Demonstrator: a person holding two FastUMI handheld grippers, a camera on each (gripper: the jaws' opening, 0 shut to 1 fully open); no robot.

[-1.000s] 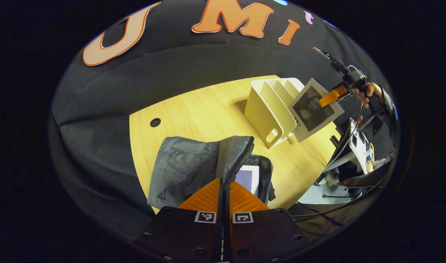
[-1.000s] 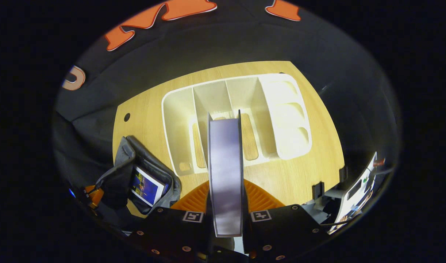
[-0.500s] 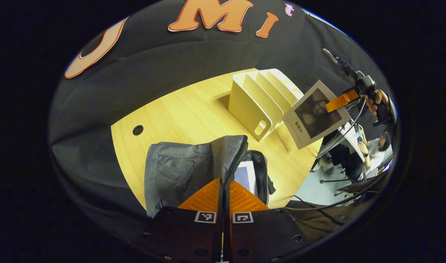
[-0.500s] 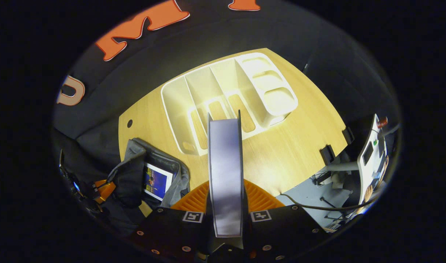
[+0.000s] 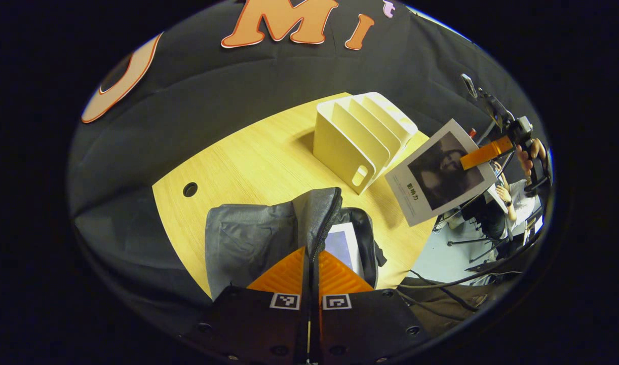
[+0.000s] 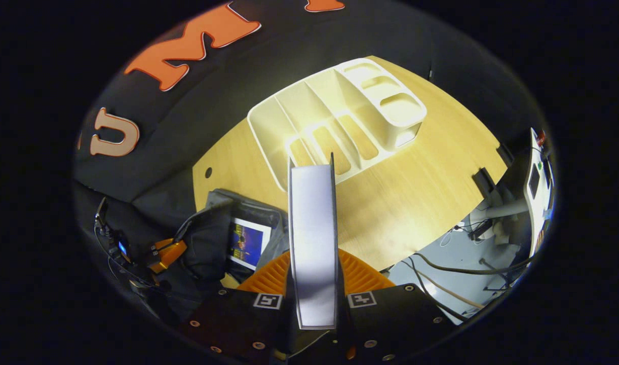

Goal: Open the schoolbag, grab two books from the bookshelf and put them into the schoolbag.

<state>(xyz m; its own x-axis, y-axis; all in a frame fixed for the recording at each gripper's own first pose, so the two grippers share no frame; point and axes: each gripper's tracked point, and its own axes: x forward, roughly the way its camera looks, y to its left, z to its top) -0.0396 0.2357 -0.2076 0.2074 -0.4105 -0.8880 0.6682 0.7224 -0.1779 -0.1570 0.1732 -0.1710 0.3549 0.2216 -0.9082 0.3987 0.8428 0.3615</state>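
Right claw has carried its clamped book farther from the bookshelf, above the surface. Left claw stays closed, apparently pinching the open schoolbag flap; another book sits inside.

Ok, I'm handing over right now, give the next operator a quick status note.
Left claw: shut on the schoolbag flap edge, holding it open.
Right claw: shut on the second book, held in the air above the table.
Bookshelf: standing on the table, its slots empty.
Done: bag open, first book already inside.
Left: carry the second book over to the bag opening, slide it in beside the first, release both claws.
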